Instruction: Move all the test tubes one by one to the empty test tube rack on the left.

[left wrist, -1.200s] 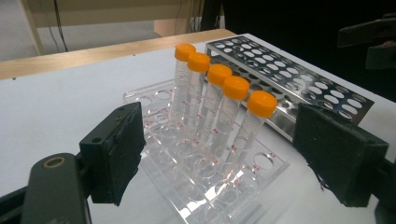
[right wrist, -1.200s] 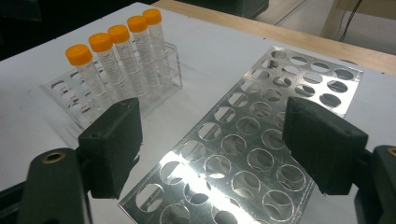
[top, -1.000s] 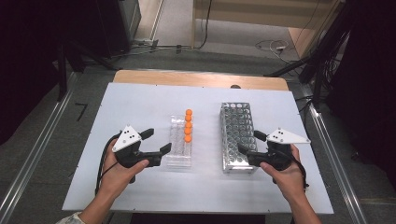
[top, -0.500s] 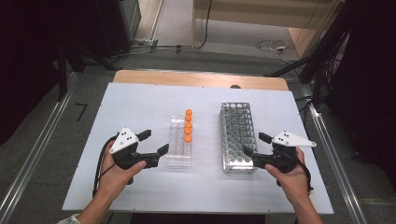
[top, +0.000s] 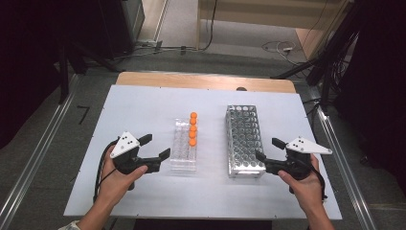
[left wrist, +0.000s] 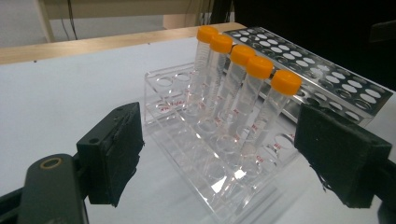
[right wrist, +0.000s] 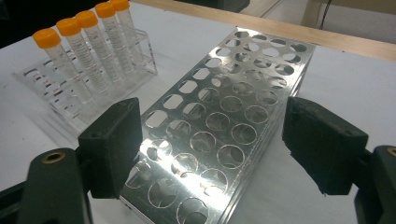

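A clear acrylic rack [top: 183, 148] stands mid-table and holds several orange-capped tubes [top: 193, 128] in its right-hand row. To its right stands an empty perforated metal rack [top: 244, 139]. My left gripper [top: 155, 146] is open just left of the clear rack, holding nothing. In the left gripper view the jaws of the left gripper [left wrist: 226, 158] frame the tubes [left wrist: 254, 77] and the clear rack [left wrist: 196, 140]. My right gripper [top: 267, 149] is open at the metal rack's near right corner. In the right gripper view the right gripper [right wrist: 217, 147] spans the metal rack [right wrist: 224, 107], with the tubes [right wrist: 88, 42] at the upper left.
The white tabletop [top: 143, 105] has free room on its far half and along the front edge. A wooden strip [top: 206, 81] runs along the far edge. Cables and dark stands lie on the floor beyond the table.
Both grippers have drawn back slightly from the racks, the right one drifting right and toward the person. The racks and tubes have not moved.
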`<state>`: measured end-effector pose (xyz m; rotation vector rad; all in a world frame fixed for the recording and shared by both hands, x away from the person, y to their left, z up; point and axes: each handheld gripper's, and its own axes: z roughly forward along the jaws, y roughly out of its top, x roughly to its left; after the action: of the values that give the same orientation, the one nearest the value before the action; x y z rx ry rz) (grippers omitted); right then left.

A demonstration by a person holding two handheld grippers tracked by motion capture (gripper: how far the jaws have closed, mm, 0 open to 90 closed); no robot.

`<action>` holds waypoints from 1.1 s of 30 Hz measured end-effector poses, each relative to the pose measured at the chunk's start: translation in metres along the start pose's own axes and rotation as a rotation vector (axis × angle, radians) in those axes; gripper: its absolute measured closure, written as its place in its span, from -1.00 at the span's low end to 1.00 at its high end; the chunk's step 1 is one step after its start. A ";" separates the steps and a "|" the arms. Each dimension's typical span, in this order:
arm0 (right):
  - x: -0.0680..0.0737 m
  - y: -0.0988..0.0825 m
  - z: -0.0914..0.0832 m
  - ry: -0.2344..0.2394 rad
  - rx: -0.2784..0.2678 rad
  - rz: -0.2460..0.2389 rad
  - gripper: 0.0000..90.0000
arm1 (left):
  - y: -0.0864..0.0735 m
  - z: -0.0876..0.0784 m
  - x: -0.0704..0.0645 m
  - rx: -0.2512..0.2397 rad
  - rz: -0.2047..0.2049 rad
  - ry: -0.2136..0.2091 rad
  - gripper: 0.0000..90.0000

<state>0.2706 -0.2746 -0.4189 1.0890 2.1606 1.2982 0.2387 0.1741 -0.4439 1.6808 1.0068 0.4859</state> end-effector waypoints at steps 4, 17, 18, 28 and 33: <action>-0.003 -0.002 -0.002 -0.004 -0.001 0.003 -0.58 | -0.002 -0.001 0.002 -0.002 -0.003 0.007 -0.62; -0.008 -0.007 -0.007 -0.018 0.002 0.014 -0.58 | -0.003 -0.006 0.005 -0.029 -0.013 0.026 -0.62; -0.008 -0.007 -0.007 -0.020 0.003 0.016 -0.58 | -0.003 -0.007 0.006 -0.030 -0.012 0.025 -0.62; -0.012 -0.010 -0.010 -0.031 0.005 0.024 -0.58 | -0.005 -0.009 0.007 -0.025 -0.011 0.035 -0.62; -0.015 -0.012 -0.012 -0.038 0.006 0.028 -0.58 | -0.007 -0.010 0.009 -0.017 -0.008 0.043 -0.62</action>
<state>0.2663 -0.2962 -0.4243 1.1415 2.1298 1.2740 0.2334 0.1879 -0.4480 1.6569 1.0369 0.5257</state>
